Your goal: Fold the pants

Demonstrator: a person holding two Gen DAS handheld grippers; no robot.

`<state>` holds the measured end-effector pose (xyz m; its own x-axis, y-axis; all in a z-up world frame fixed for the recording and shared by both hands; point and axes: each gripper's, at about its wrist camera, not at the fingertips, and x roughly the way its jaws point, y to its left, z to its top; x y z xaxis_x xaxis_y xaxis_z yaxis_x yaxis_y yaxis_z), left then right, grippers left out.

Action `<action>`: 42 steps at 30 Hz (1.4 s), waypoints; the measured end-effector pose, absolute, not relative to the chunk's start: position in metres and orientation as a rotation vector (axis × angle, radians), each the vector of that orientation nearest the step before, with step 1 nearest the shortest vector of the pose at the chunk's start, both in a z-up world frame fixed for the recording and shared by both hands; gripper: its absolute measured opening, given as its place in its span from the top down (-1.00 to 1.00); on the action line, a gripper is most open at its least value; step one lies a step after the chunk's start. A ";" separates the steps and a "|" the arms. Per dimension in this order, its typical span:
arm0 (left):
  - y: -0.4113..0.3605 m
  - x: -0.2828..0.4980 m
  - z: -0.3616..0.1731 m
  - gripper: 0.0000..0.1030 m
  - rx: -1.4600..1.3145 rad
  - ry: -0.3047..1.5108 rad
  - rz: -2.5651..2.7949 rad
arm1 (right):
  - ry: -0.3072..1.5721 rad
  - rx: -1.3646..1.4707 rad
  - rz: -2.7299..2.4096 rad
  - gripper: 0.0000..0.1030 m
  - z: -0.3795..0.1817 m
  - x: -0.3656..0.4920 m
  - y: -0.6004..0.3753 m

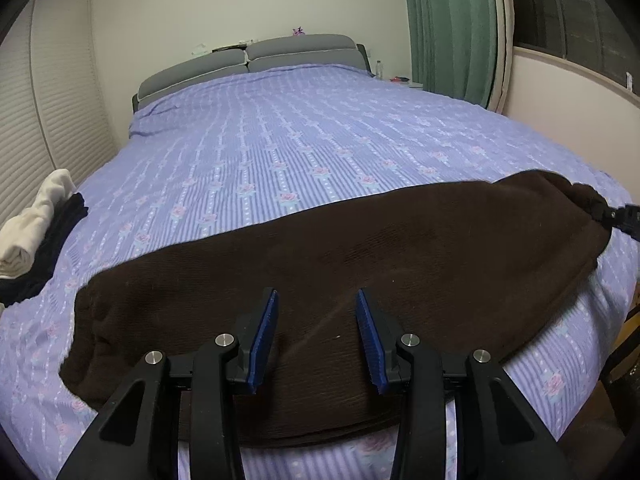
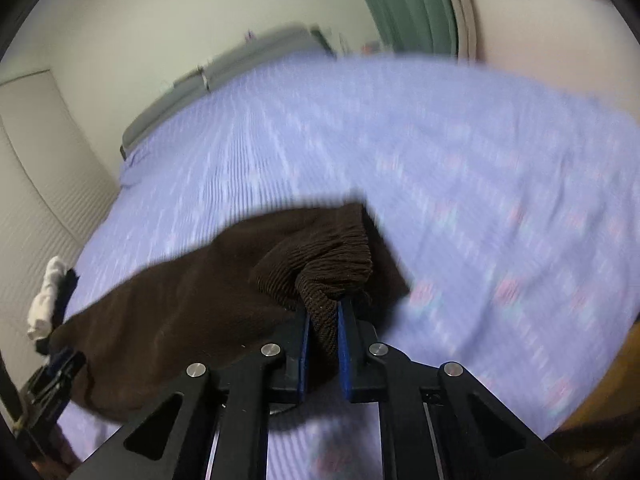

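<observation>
The left gripper (image 1: 316,334) hovers over the near edge of the brown pants (image 1: 360,256), its fingers (image 1: 262,336) partly apart with nothing between them. The right gripper (image 2: 324,336) has its fingers (image 2: 345,348) clamped on the bunched, ribbed waistband end. The pants lie stretched across the foot of the bed (image 1: 304,132); folded clothes (image 1: 36,236) sit at its left edge.

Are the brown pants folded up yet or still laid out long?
Still laid out long: the brown pants stretch across the bed, with only the ribbed end bunched in the right hand-held gripper.
</observation>
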<state>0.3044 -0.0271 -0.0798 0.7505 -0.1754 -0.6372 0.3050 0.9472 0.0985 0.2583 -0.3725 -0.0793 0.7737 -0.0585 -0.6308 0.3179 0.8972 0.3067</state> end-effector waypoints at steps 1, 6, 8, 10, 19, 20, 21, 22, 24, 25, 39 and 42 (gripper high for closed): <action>-0.029 0.305 -0.081 0.22 0.201 0.675 -0.270 | 0.671 0.413 -0.216 0.77 -0.079 0.263 -0.376; -0.027 0.305 -0.090 0.22 0.213 0.692 -0.265 | 0.800 0.383 -0.214 0.75 -0.112 0.282 -0.377; -0.024 0.306 -0.092 0.22 0.205 0.701 -0.262 | 0.794 0.366 -0.213 0.68 -0.113 0.283 -0.376; -0.022 0.304 -0.092 0.22 0.203 0.703 -0.264 | 0.785 0.343 -0.223 0.49 -0.110 0.284 -0.374; 0.009 0.275 -0.074 -0.05 0.195 0.651 -0.239 | 0.689 0.286 -0.245 -0.36 -0.080 0.250 -0.345; 0.014 0.271 -0.073 -0.08 0.202 0.647 -0.236 | 0.674 0.279 -0.246 -0.38 -0.074 0.244 -0.339; 0.022 0.264 -0.072 -0.12 0.221 0.637 -0.229 | 0.660 0.266 -0.244 -0.38 -0.069 0.239 -0.331; 0.028 0.261 -0.072 -0.24 0.235 0.630 -0.223 | 0.642 0.255 -0.231 -0.38 -0.064 0.233 -0.322; 0.048 0.252 -0.072 -0.35 0.255 0.617 -0.193 | 0.620 0.229 -0.205 -0.49 -0.056 0.225 -0.305; 0.056 0.251 -0.072 -0.35 0.251 0.620 -0.181 | 0.607 0.198 -0.182 -0.58 -0.052 0.223 -0.290; 0.152 0.257 -0.096 -0.48 -0.246 0.769 0.053 | 0.522 -0.330 0.318 -0.59 -0.023 0.280 -0.106; 0.152 0.268 -0.096 -0.51 -0.325 0.761 0.026 | 0.528 -0.358 0.355 -0.59 -0.016 0.292 -0.087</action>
